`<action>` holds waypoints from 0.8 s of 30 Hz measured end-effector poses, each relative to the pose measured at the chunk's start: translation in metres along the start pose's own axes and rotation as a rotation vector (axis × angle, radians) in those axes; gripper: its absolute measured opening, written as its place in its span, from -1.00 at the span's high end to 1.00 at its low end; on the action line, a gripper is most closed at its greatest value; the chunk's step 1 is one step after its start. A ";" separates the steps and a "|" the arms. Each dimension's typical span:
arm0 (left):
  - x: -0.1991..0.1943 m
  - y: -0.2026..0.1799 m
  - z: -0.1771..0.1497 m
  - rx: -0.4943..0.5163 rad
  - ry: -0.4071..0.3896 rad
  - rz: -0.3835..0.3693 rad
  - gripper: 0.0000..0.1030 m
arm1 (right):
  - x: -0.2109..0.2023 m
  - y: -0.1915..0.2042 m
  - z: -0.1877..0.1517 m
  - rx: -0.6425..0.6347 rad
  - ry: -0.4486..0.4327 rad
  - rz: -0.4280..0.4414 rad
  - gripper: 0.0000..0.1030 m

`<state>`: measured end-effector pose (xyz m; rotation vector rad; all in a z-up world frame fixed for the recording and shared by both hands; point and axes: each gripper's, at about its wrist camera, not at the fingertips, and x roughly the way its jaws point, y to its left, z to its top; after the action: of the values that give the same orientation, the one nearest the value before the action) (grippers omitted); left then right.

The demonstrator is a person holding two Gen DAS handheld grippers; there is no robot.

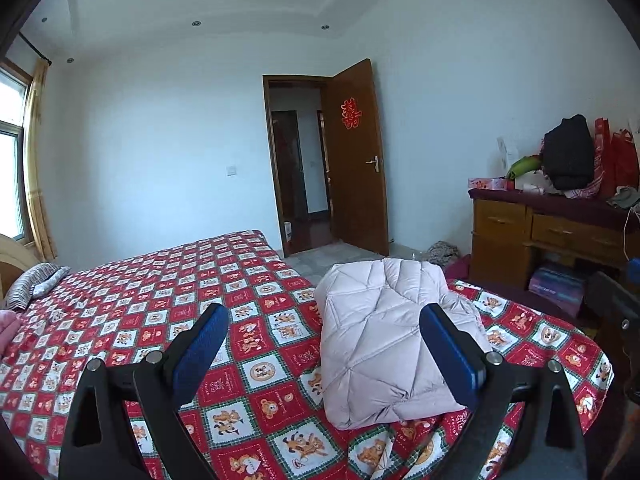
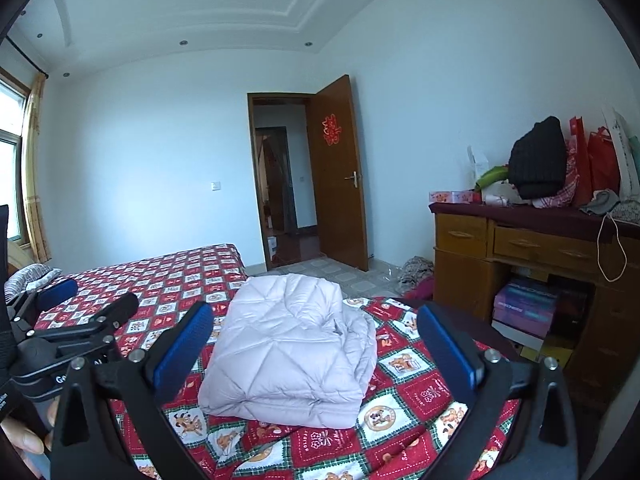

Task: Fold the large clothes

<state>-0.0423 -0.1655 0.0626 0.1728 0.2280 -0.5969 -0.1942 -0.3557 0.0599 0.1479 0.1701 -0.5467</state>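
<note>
A pale pink quilted down jacket (image 1: 384,340) lies folded into a thick block on the red cartoon-print bedspread (image 1: 160,300), near the bed's right corner. It also shows in the right wrist view (image 2: 288,348). My left gripper (image 1: 324,320) is open and empty, held above the bed with the jacket between and beyond its blue pads (image 1: 448,352). My right gripper (image 2: 314,322) is open and empty, just short of the jacket. The left gripper also shows at the left of the right wrist view (image 2: 92,300).
A wooden desk (image 2: 520,248) piled with bags and clothes stands to the right of the bed. An open brown door (image 2: 336,172) is straight ahead. A striped pillow (image 1: 32,284) lies at the bed's far left, near a curtained window (image 1: 12,152).
</note>
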 end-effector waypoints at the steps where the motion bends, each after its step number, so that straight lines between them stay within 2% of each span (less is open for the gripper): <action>1: 0.000 0.000 0.000 -0.002 0.004 -0.003 -0.89 | -0.001 0.001 0.001 -0.006 -0.007 -0.002 -1.00; 24: 0.000 0.002 -0.005 -0.033 0.043 -0.003 -0.89 | 0.000 0.003 0.000 -0.001 0.013 0.016 -1.00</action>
<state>-0.0424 -0.1627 0.0580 0.1535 0.2797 -0.5929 -0.1927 -0.3536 0.0598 0.1512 0.1813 -0.5301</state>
